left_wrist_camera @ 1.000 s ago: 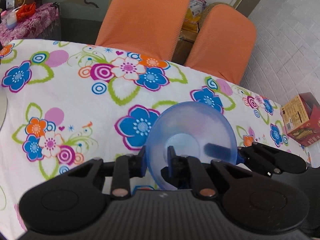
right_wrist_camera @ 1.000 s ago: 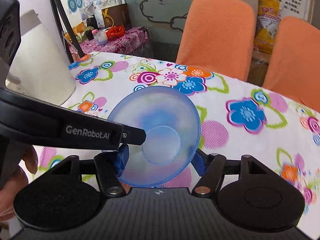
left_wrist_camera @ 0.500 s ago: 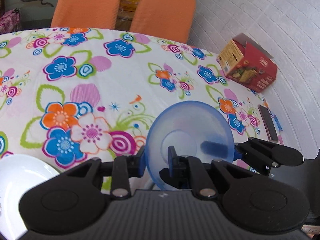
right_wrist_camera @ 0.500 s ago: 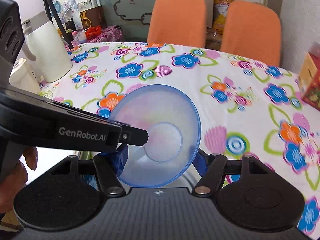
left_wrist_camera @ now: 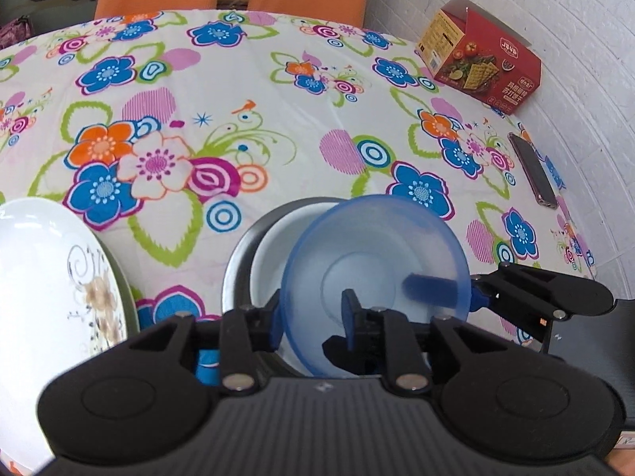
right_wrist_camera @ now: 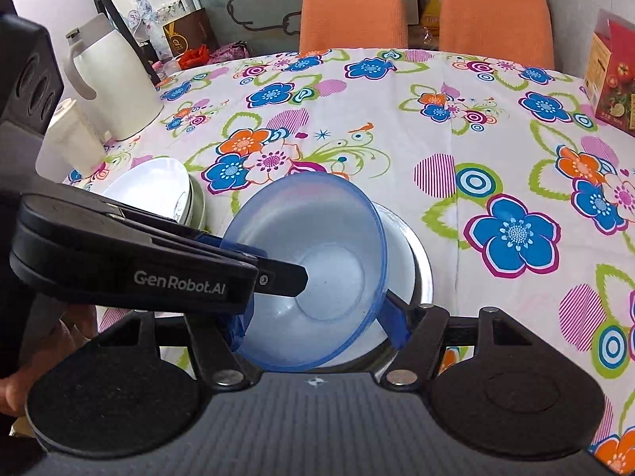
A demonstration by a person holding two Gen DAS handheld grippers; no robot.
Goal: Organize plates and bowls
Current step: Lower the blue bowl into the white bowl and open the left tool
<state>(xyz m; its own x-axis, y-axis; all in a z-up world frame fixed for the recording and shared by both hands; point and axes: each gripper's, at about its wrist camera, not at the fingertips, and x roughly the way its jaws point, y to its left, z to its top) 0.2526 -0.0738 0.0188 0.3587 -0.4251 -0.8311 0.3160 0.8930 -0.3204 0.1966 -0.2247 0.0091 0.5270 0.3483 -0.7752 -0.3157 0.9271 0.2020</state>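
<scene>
Risks first, starting at the left. The stack of white plates lies just beside the left gripper, so a sideways swing of that hand could clip the top rim and shift the stack.

The left jaws are clenched on the near-left rim of the blue bowl, one finger inside and one outside. The right gripper is clamped on the opposite rim. The bowl hangs tilted between them, just above a white bowl nested in a steel basin.

The thin plastic wall looks slippery (and probably flexes under a pinch). If one hand lets go first, the bowl would likely swing on the other grip and drop askew. Lowered at this tilt, it could catch on the white bowl's rim instead of seating inside it. Levelling it first and letting go with both hands together seems the safer course.

The tabletop wears a white cloth printed with bright flowers, which may slide if anything drags on it. At its far left stand a white kettle and a small white jug. Two orange chairs are drawn up at the far side. At the right sit a red carton and a phone, beside a white tiled wall.
</scene>
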